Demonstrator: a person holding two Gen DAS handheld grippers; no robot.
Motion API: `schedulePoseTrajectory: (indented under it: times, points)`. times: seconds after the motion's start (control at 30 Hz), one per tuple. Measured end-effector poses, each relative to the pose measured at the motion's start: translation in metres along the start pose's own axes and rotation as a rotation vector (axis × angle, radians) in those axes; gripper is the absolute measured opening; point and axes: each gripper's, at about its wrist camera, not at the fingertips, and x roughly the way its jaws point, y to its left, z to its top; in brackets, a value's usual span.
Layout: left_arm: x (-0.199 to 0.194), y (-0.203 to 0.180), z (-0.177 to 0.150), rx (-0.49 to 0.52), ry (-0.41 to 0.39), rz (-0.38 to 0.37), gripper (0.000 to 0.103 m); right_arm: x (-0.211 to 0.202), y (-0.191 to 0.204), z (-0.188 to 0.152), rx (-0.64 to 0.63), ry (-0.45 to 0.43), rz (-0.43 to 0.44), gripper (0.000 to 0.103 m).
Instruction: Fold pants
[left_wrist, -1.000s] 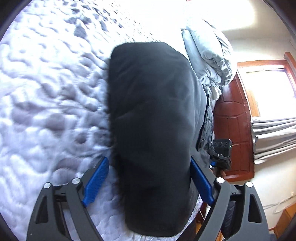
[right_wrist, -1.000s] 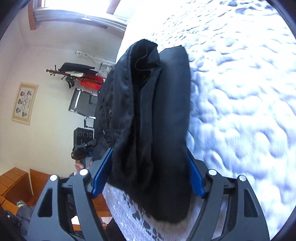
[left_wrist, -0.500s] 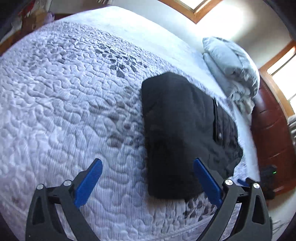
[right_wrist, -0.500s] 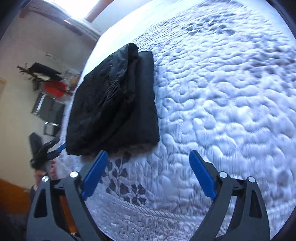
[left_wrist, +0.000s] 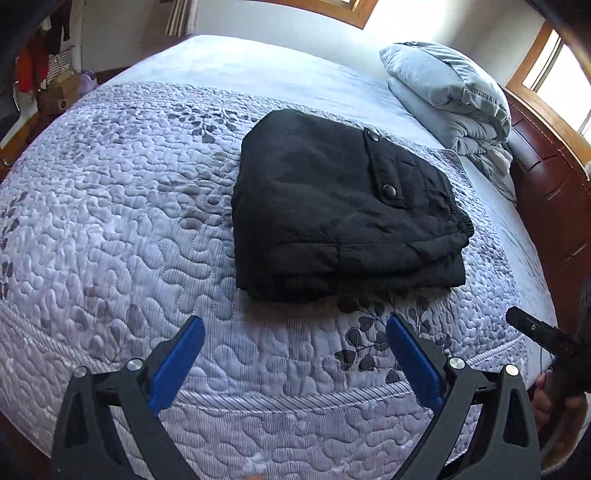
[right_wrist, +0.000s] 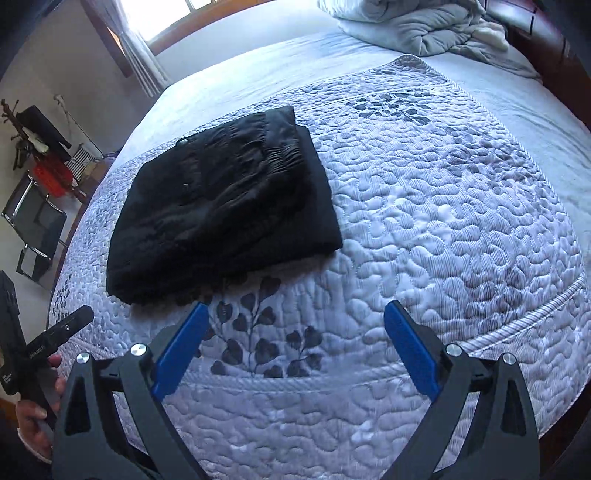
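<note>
Pants (left_wrist: 343, 206) folded on quilt (left_wrist: 110, 229), released; left gripper (left_wrist: 295, 354), right gripper (right_wrist: 295, 339) pulled back, jaws wide, empty.

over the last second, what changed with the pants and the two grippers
Both grippers let go and drew back. A second ago the black pants filled the span between each gripper's fingers; now the left gripper and right gripper hang open and empty, short of the bundle, above the quilt. The pants stayed folded, lying flat on the quilt. The grey bedding by the headboard is unchanged.
</note>
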Motion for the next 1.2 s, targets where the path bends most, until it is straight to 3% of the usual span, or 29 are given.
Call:
schedulePoseTrajectory:
  times: [0.4, 0.57, 0.73, 0.93, 1.2]
  points:
    - [-0.035, -0.026, 0.004, 0.073, -0.071, 0.097, 0.099, -0.038, 0.047, -0.004, -0.099, -0.057, -0.047, 0.096]
    - [-0.058, -0.044, 0.008, 0.130, -0.129, 0.113, 0.099, -0.061, 0.056, 0.002, -0.118, -0.102, -0.051, 0.096]
    - [-0.083, -0.069, 0.010, 0.212, -0.208, 0.176, 0.099, -0.080, 0.059, 0.005, -0.122, -0.134, -0.054, 0.097]
    - [-0.091, -0.080, 0.010, 0.209, -0.216, 0.129, 0.099, -0.088, 0.060, 0.004, -0.115, -0.148, -0.054, 0.097]
    - [-0.085, -0.078, 0.016, 0.194, -0.217, 0.139, 0.099, -0.085, 0.060, 0.008, -0.110, -0.176, -0.088, 0.097]
